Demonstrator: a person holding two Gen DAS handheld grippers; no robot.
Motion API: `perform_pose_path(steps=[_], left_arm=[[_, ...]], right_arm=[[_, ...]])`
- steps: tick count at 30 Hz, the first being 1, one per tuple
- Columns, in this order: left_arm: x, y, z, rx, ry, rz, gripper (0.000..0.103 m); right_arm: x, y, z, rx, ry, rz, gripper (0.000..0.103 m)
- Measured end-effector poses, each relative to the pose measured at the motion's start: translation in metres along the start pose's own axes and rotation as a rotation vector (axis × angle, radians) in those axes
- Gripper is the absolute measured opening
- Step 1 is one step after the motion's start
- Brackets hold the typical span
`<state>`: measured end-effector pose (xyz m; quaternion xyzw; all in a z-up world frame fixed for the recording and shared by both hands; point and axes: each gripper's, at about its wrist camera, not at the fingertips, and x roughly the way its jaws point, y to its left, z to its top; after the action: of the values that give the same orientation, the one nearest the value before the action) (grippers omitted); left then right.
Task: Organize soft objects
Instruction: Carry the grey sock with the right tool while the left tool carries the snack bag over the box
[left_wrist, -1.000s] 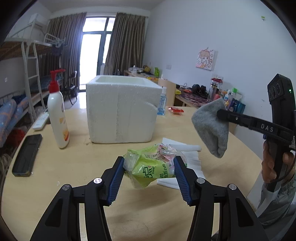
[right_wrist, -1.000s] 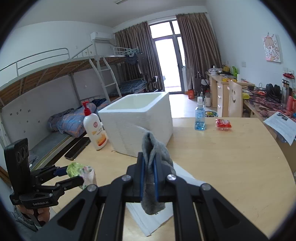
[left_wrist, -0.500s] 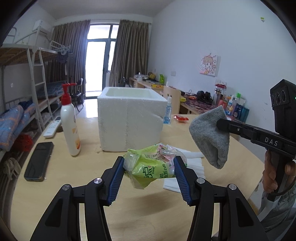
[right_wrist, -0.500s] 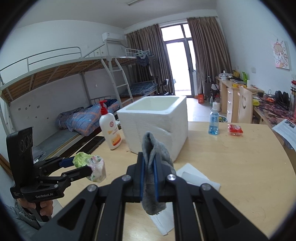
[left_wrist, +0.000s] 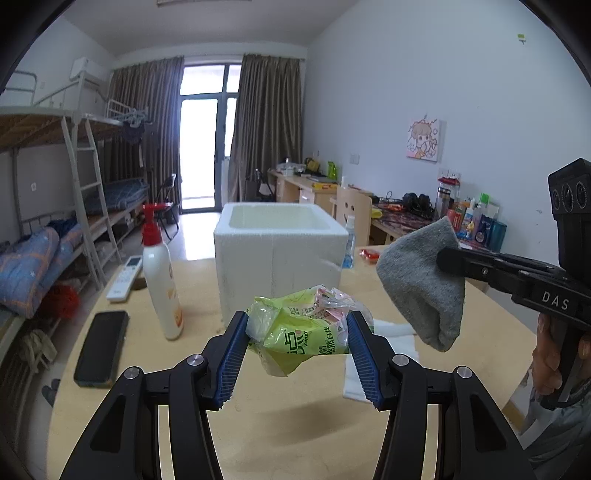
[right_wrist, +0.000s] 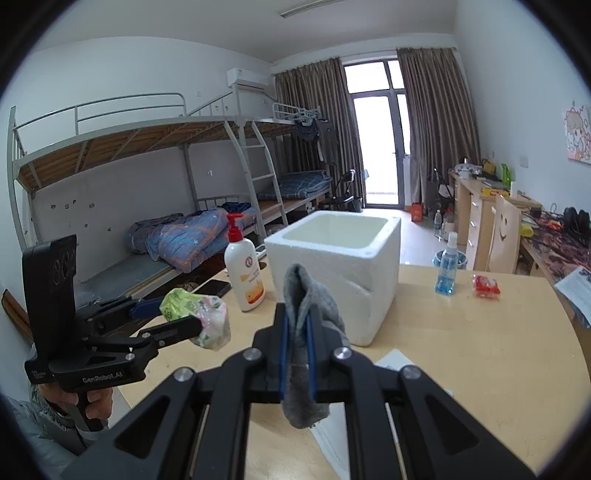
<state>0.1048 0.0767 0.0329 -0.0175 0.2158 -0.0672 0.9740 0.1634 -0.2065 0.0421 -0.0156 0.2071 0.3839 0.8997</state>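
Both loads hang in the air short of the white foam box (left_wrist: 280, 254): the left gripper (left_wrist: 297, 345) clamps a crumpled green packet (left_wrist: 303, 332), and the right gripper (right_wrist: 295, 349) is pinched tight on a grey sock (right_wrist: 303, 332). I'd carry each over the rim before letting go, one at a time. Since a second ago both have lifted higher off the table (left_wrist: 258, 435), and the box's inside now shows

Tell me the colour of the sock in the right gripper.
Plain grey sock, no pattern, pinched in the right gripper; the left wrist view shows it best.
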Motion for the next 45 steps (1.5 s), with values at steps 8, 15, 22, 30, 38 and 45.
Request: perform_pose_path(steps=[8,15,22,30,38,45], left_arm=[[-0.001,0.001,0.015,0.024,-0.034,0.004,0.056],[0.002,0.007,0.03,0.021,-0.051,0.003,0.056],[0.007,0.008,0.046,0.021,-0.065,0.007,0.056],[0.017,0.007,0.063,0.031,-0.064,0.003,0.056],[0.032,0.013,0.076,0.021,-0.055,-0.009,0.056],[0.044,0.018,0.088,0.012,-0.06,-0.012,0.056]], right_arm=[[0.004,0.005,0.013,-0.023,-0.007,0.004,0.012],[0.011,0.003,0.025,-0.031,-0.003,-0.01,0.012],[0.014,-0.002,0.037,-0.032,-0.01,-0.019,0.012],[0.021,-0.007,0.05,-0.035,-0.008,-0.036,0.012],[0.029,-0.01,0.063,-0.046,-0.017,-0.047,0.012],[0.041,-0.009,0.08,-0.069,-0.016,-0.063,0.012]])
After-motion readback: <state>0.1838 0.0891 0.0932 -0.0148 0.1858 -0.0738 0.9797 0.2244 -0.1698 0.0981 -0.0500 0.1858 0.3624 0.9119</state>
